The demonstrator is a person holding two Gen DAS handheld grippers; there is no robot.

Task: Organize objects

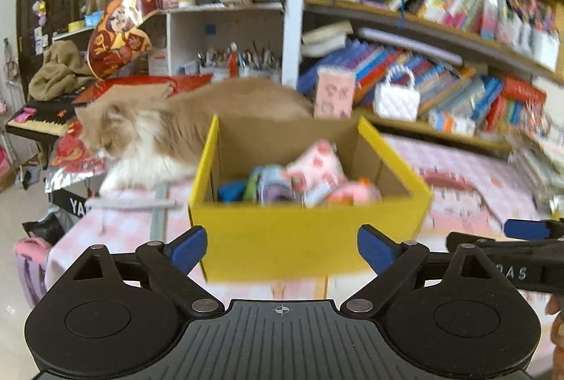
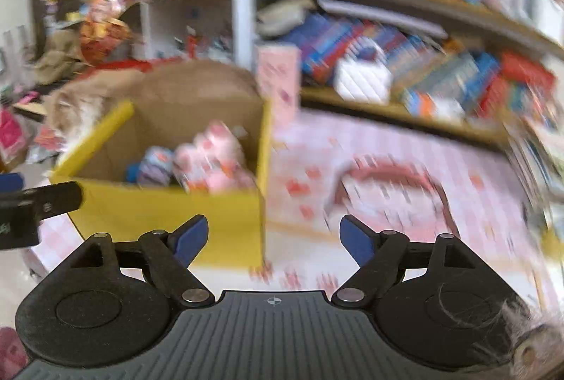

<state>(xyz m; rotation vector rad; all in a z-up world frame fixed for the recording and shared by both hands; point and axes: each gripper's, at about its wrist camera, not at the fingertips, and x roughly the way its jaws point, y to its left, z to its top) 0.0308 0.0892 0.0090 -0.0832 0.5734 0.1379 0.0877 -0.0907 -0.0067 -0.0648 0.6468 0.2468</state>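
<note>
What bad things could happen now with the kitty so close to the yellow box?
1. The cat lies right behind the yellow box. It might step in or paw the soft things inside.
2. Both the left gripper and right gripper are open and empty; a quick reach could bump the cat.
3. The box sits near the edge of the pink checked cover, so a push might slide it off.

Cat (image 1: 148,129) close behind box (image 1: 310,232)
</note>
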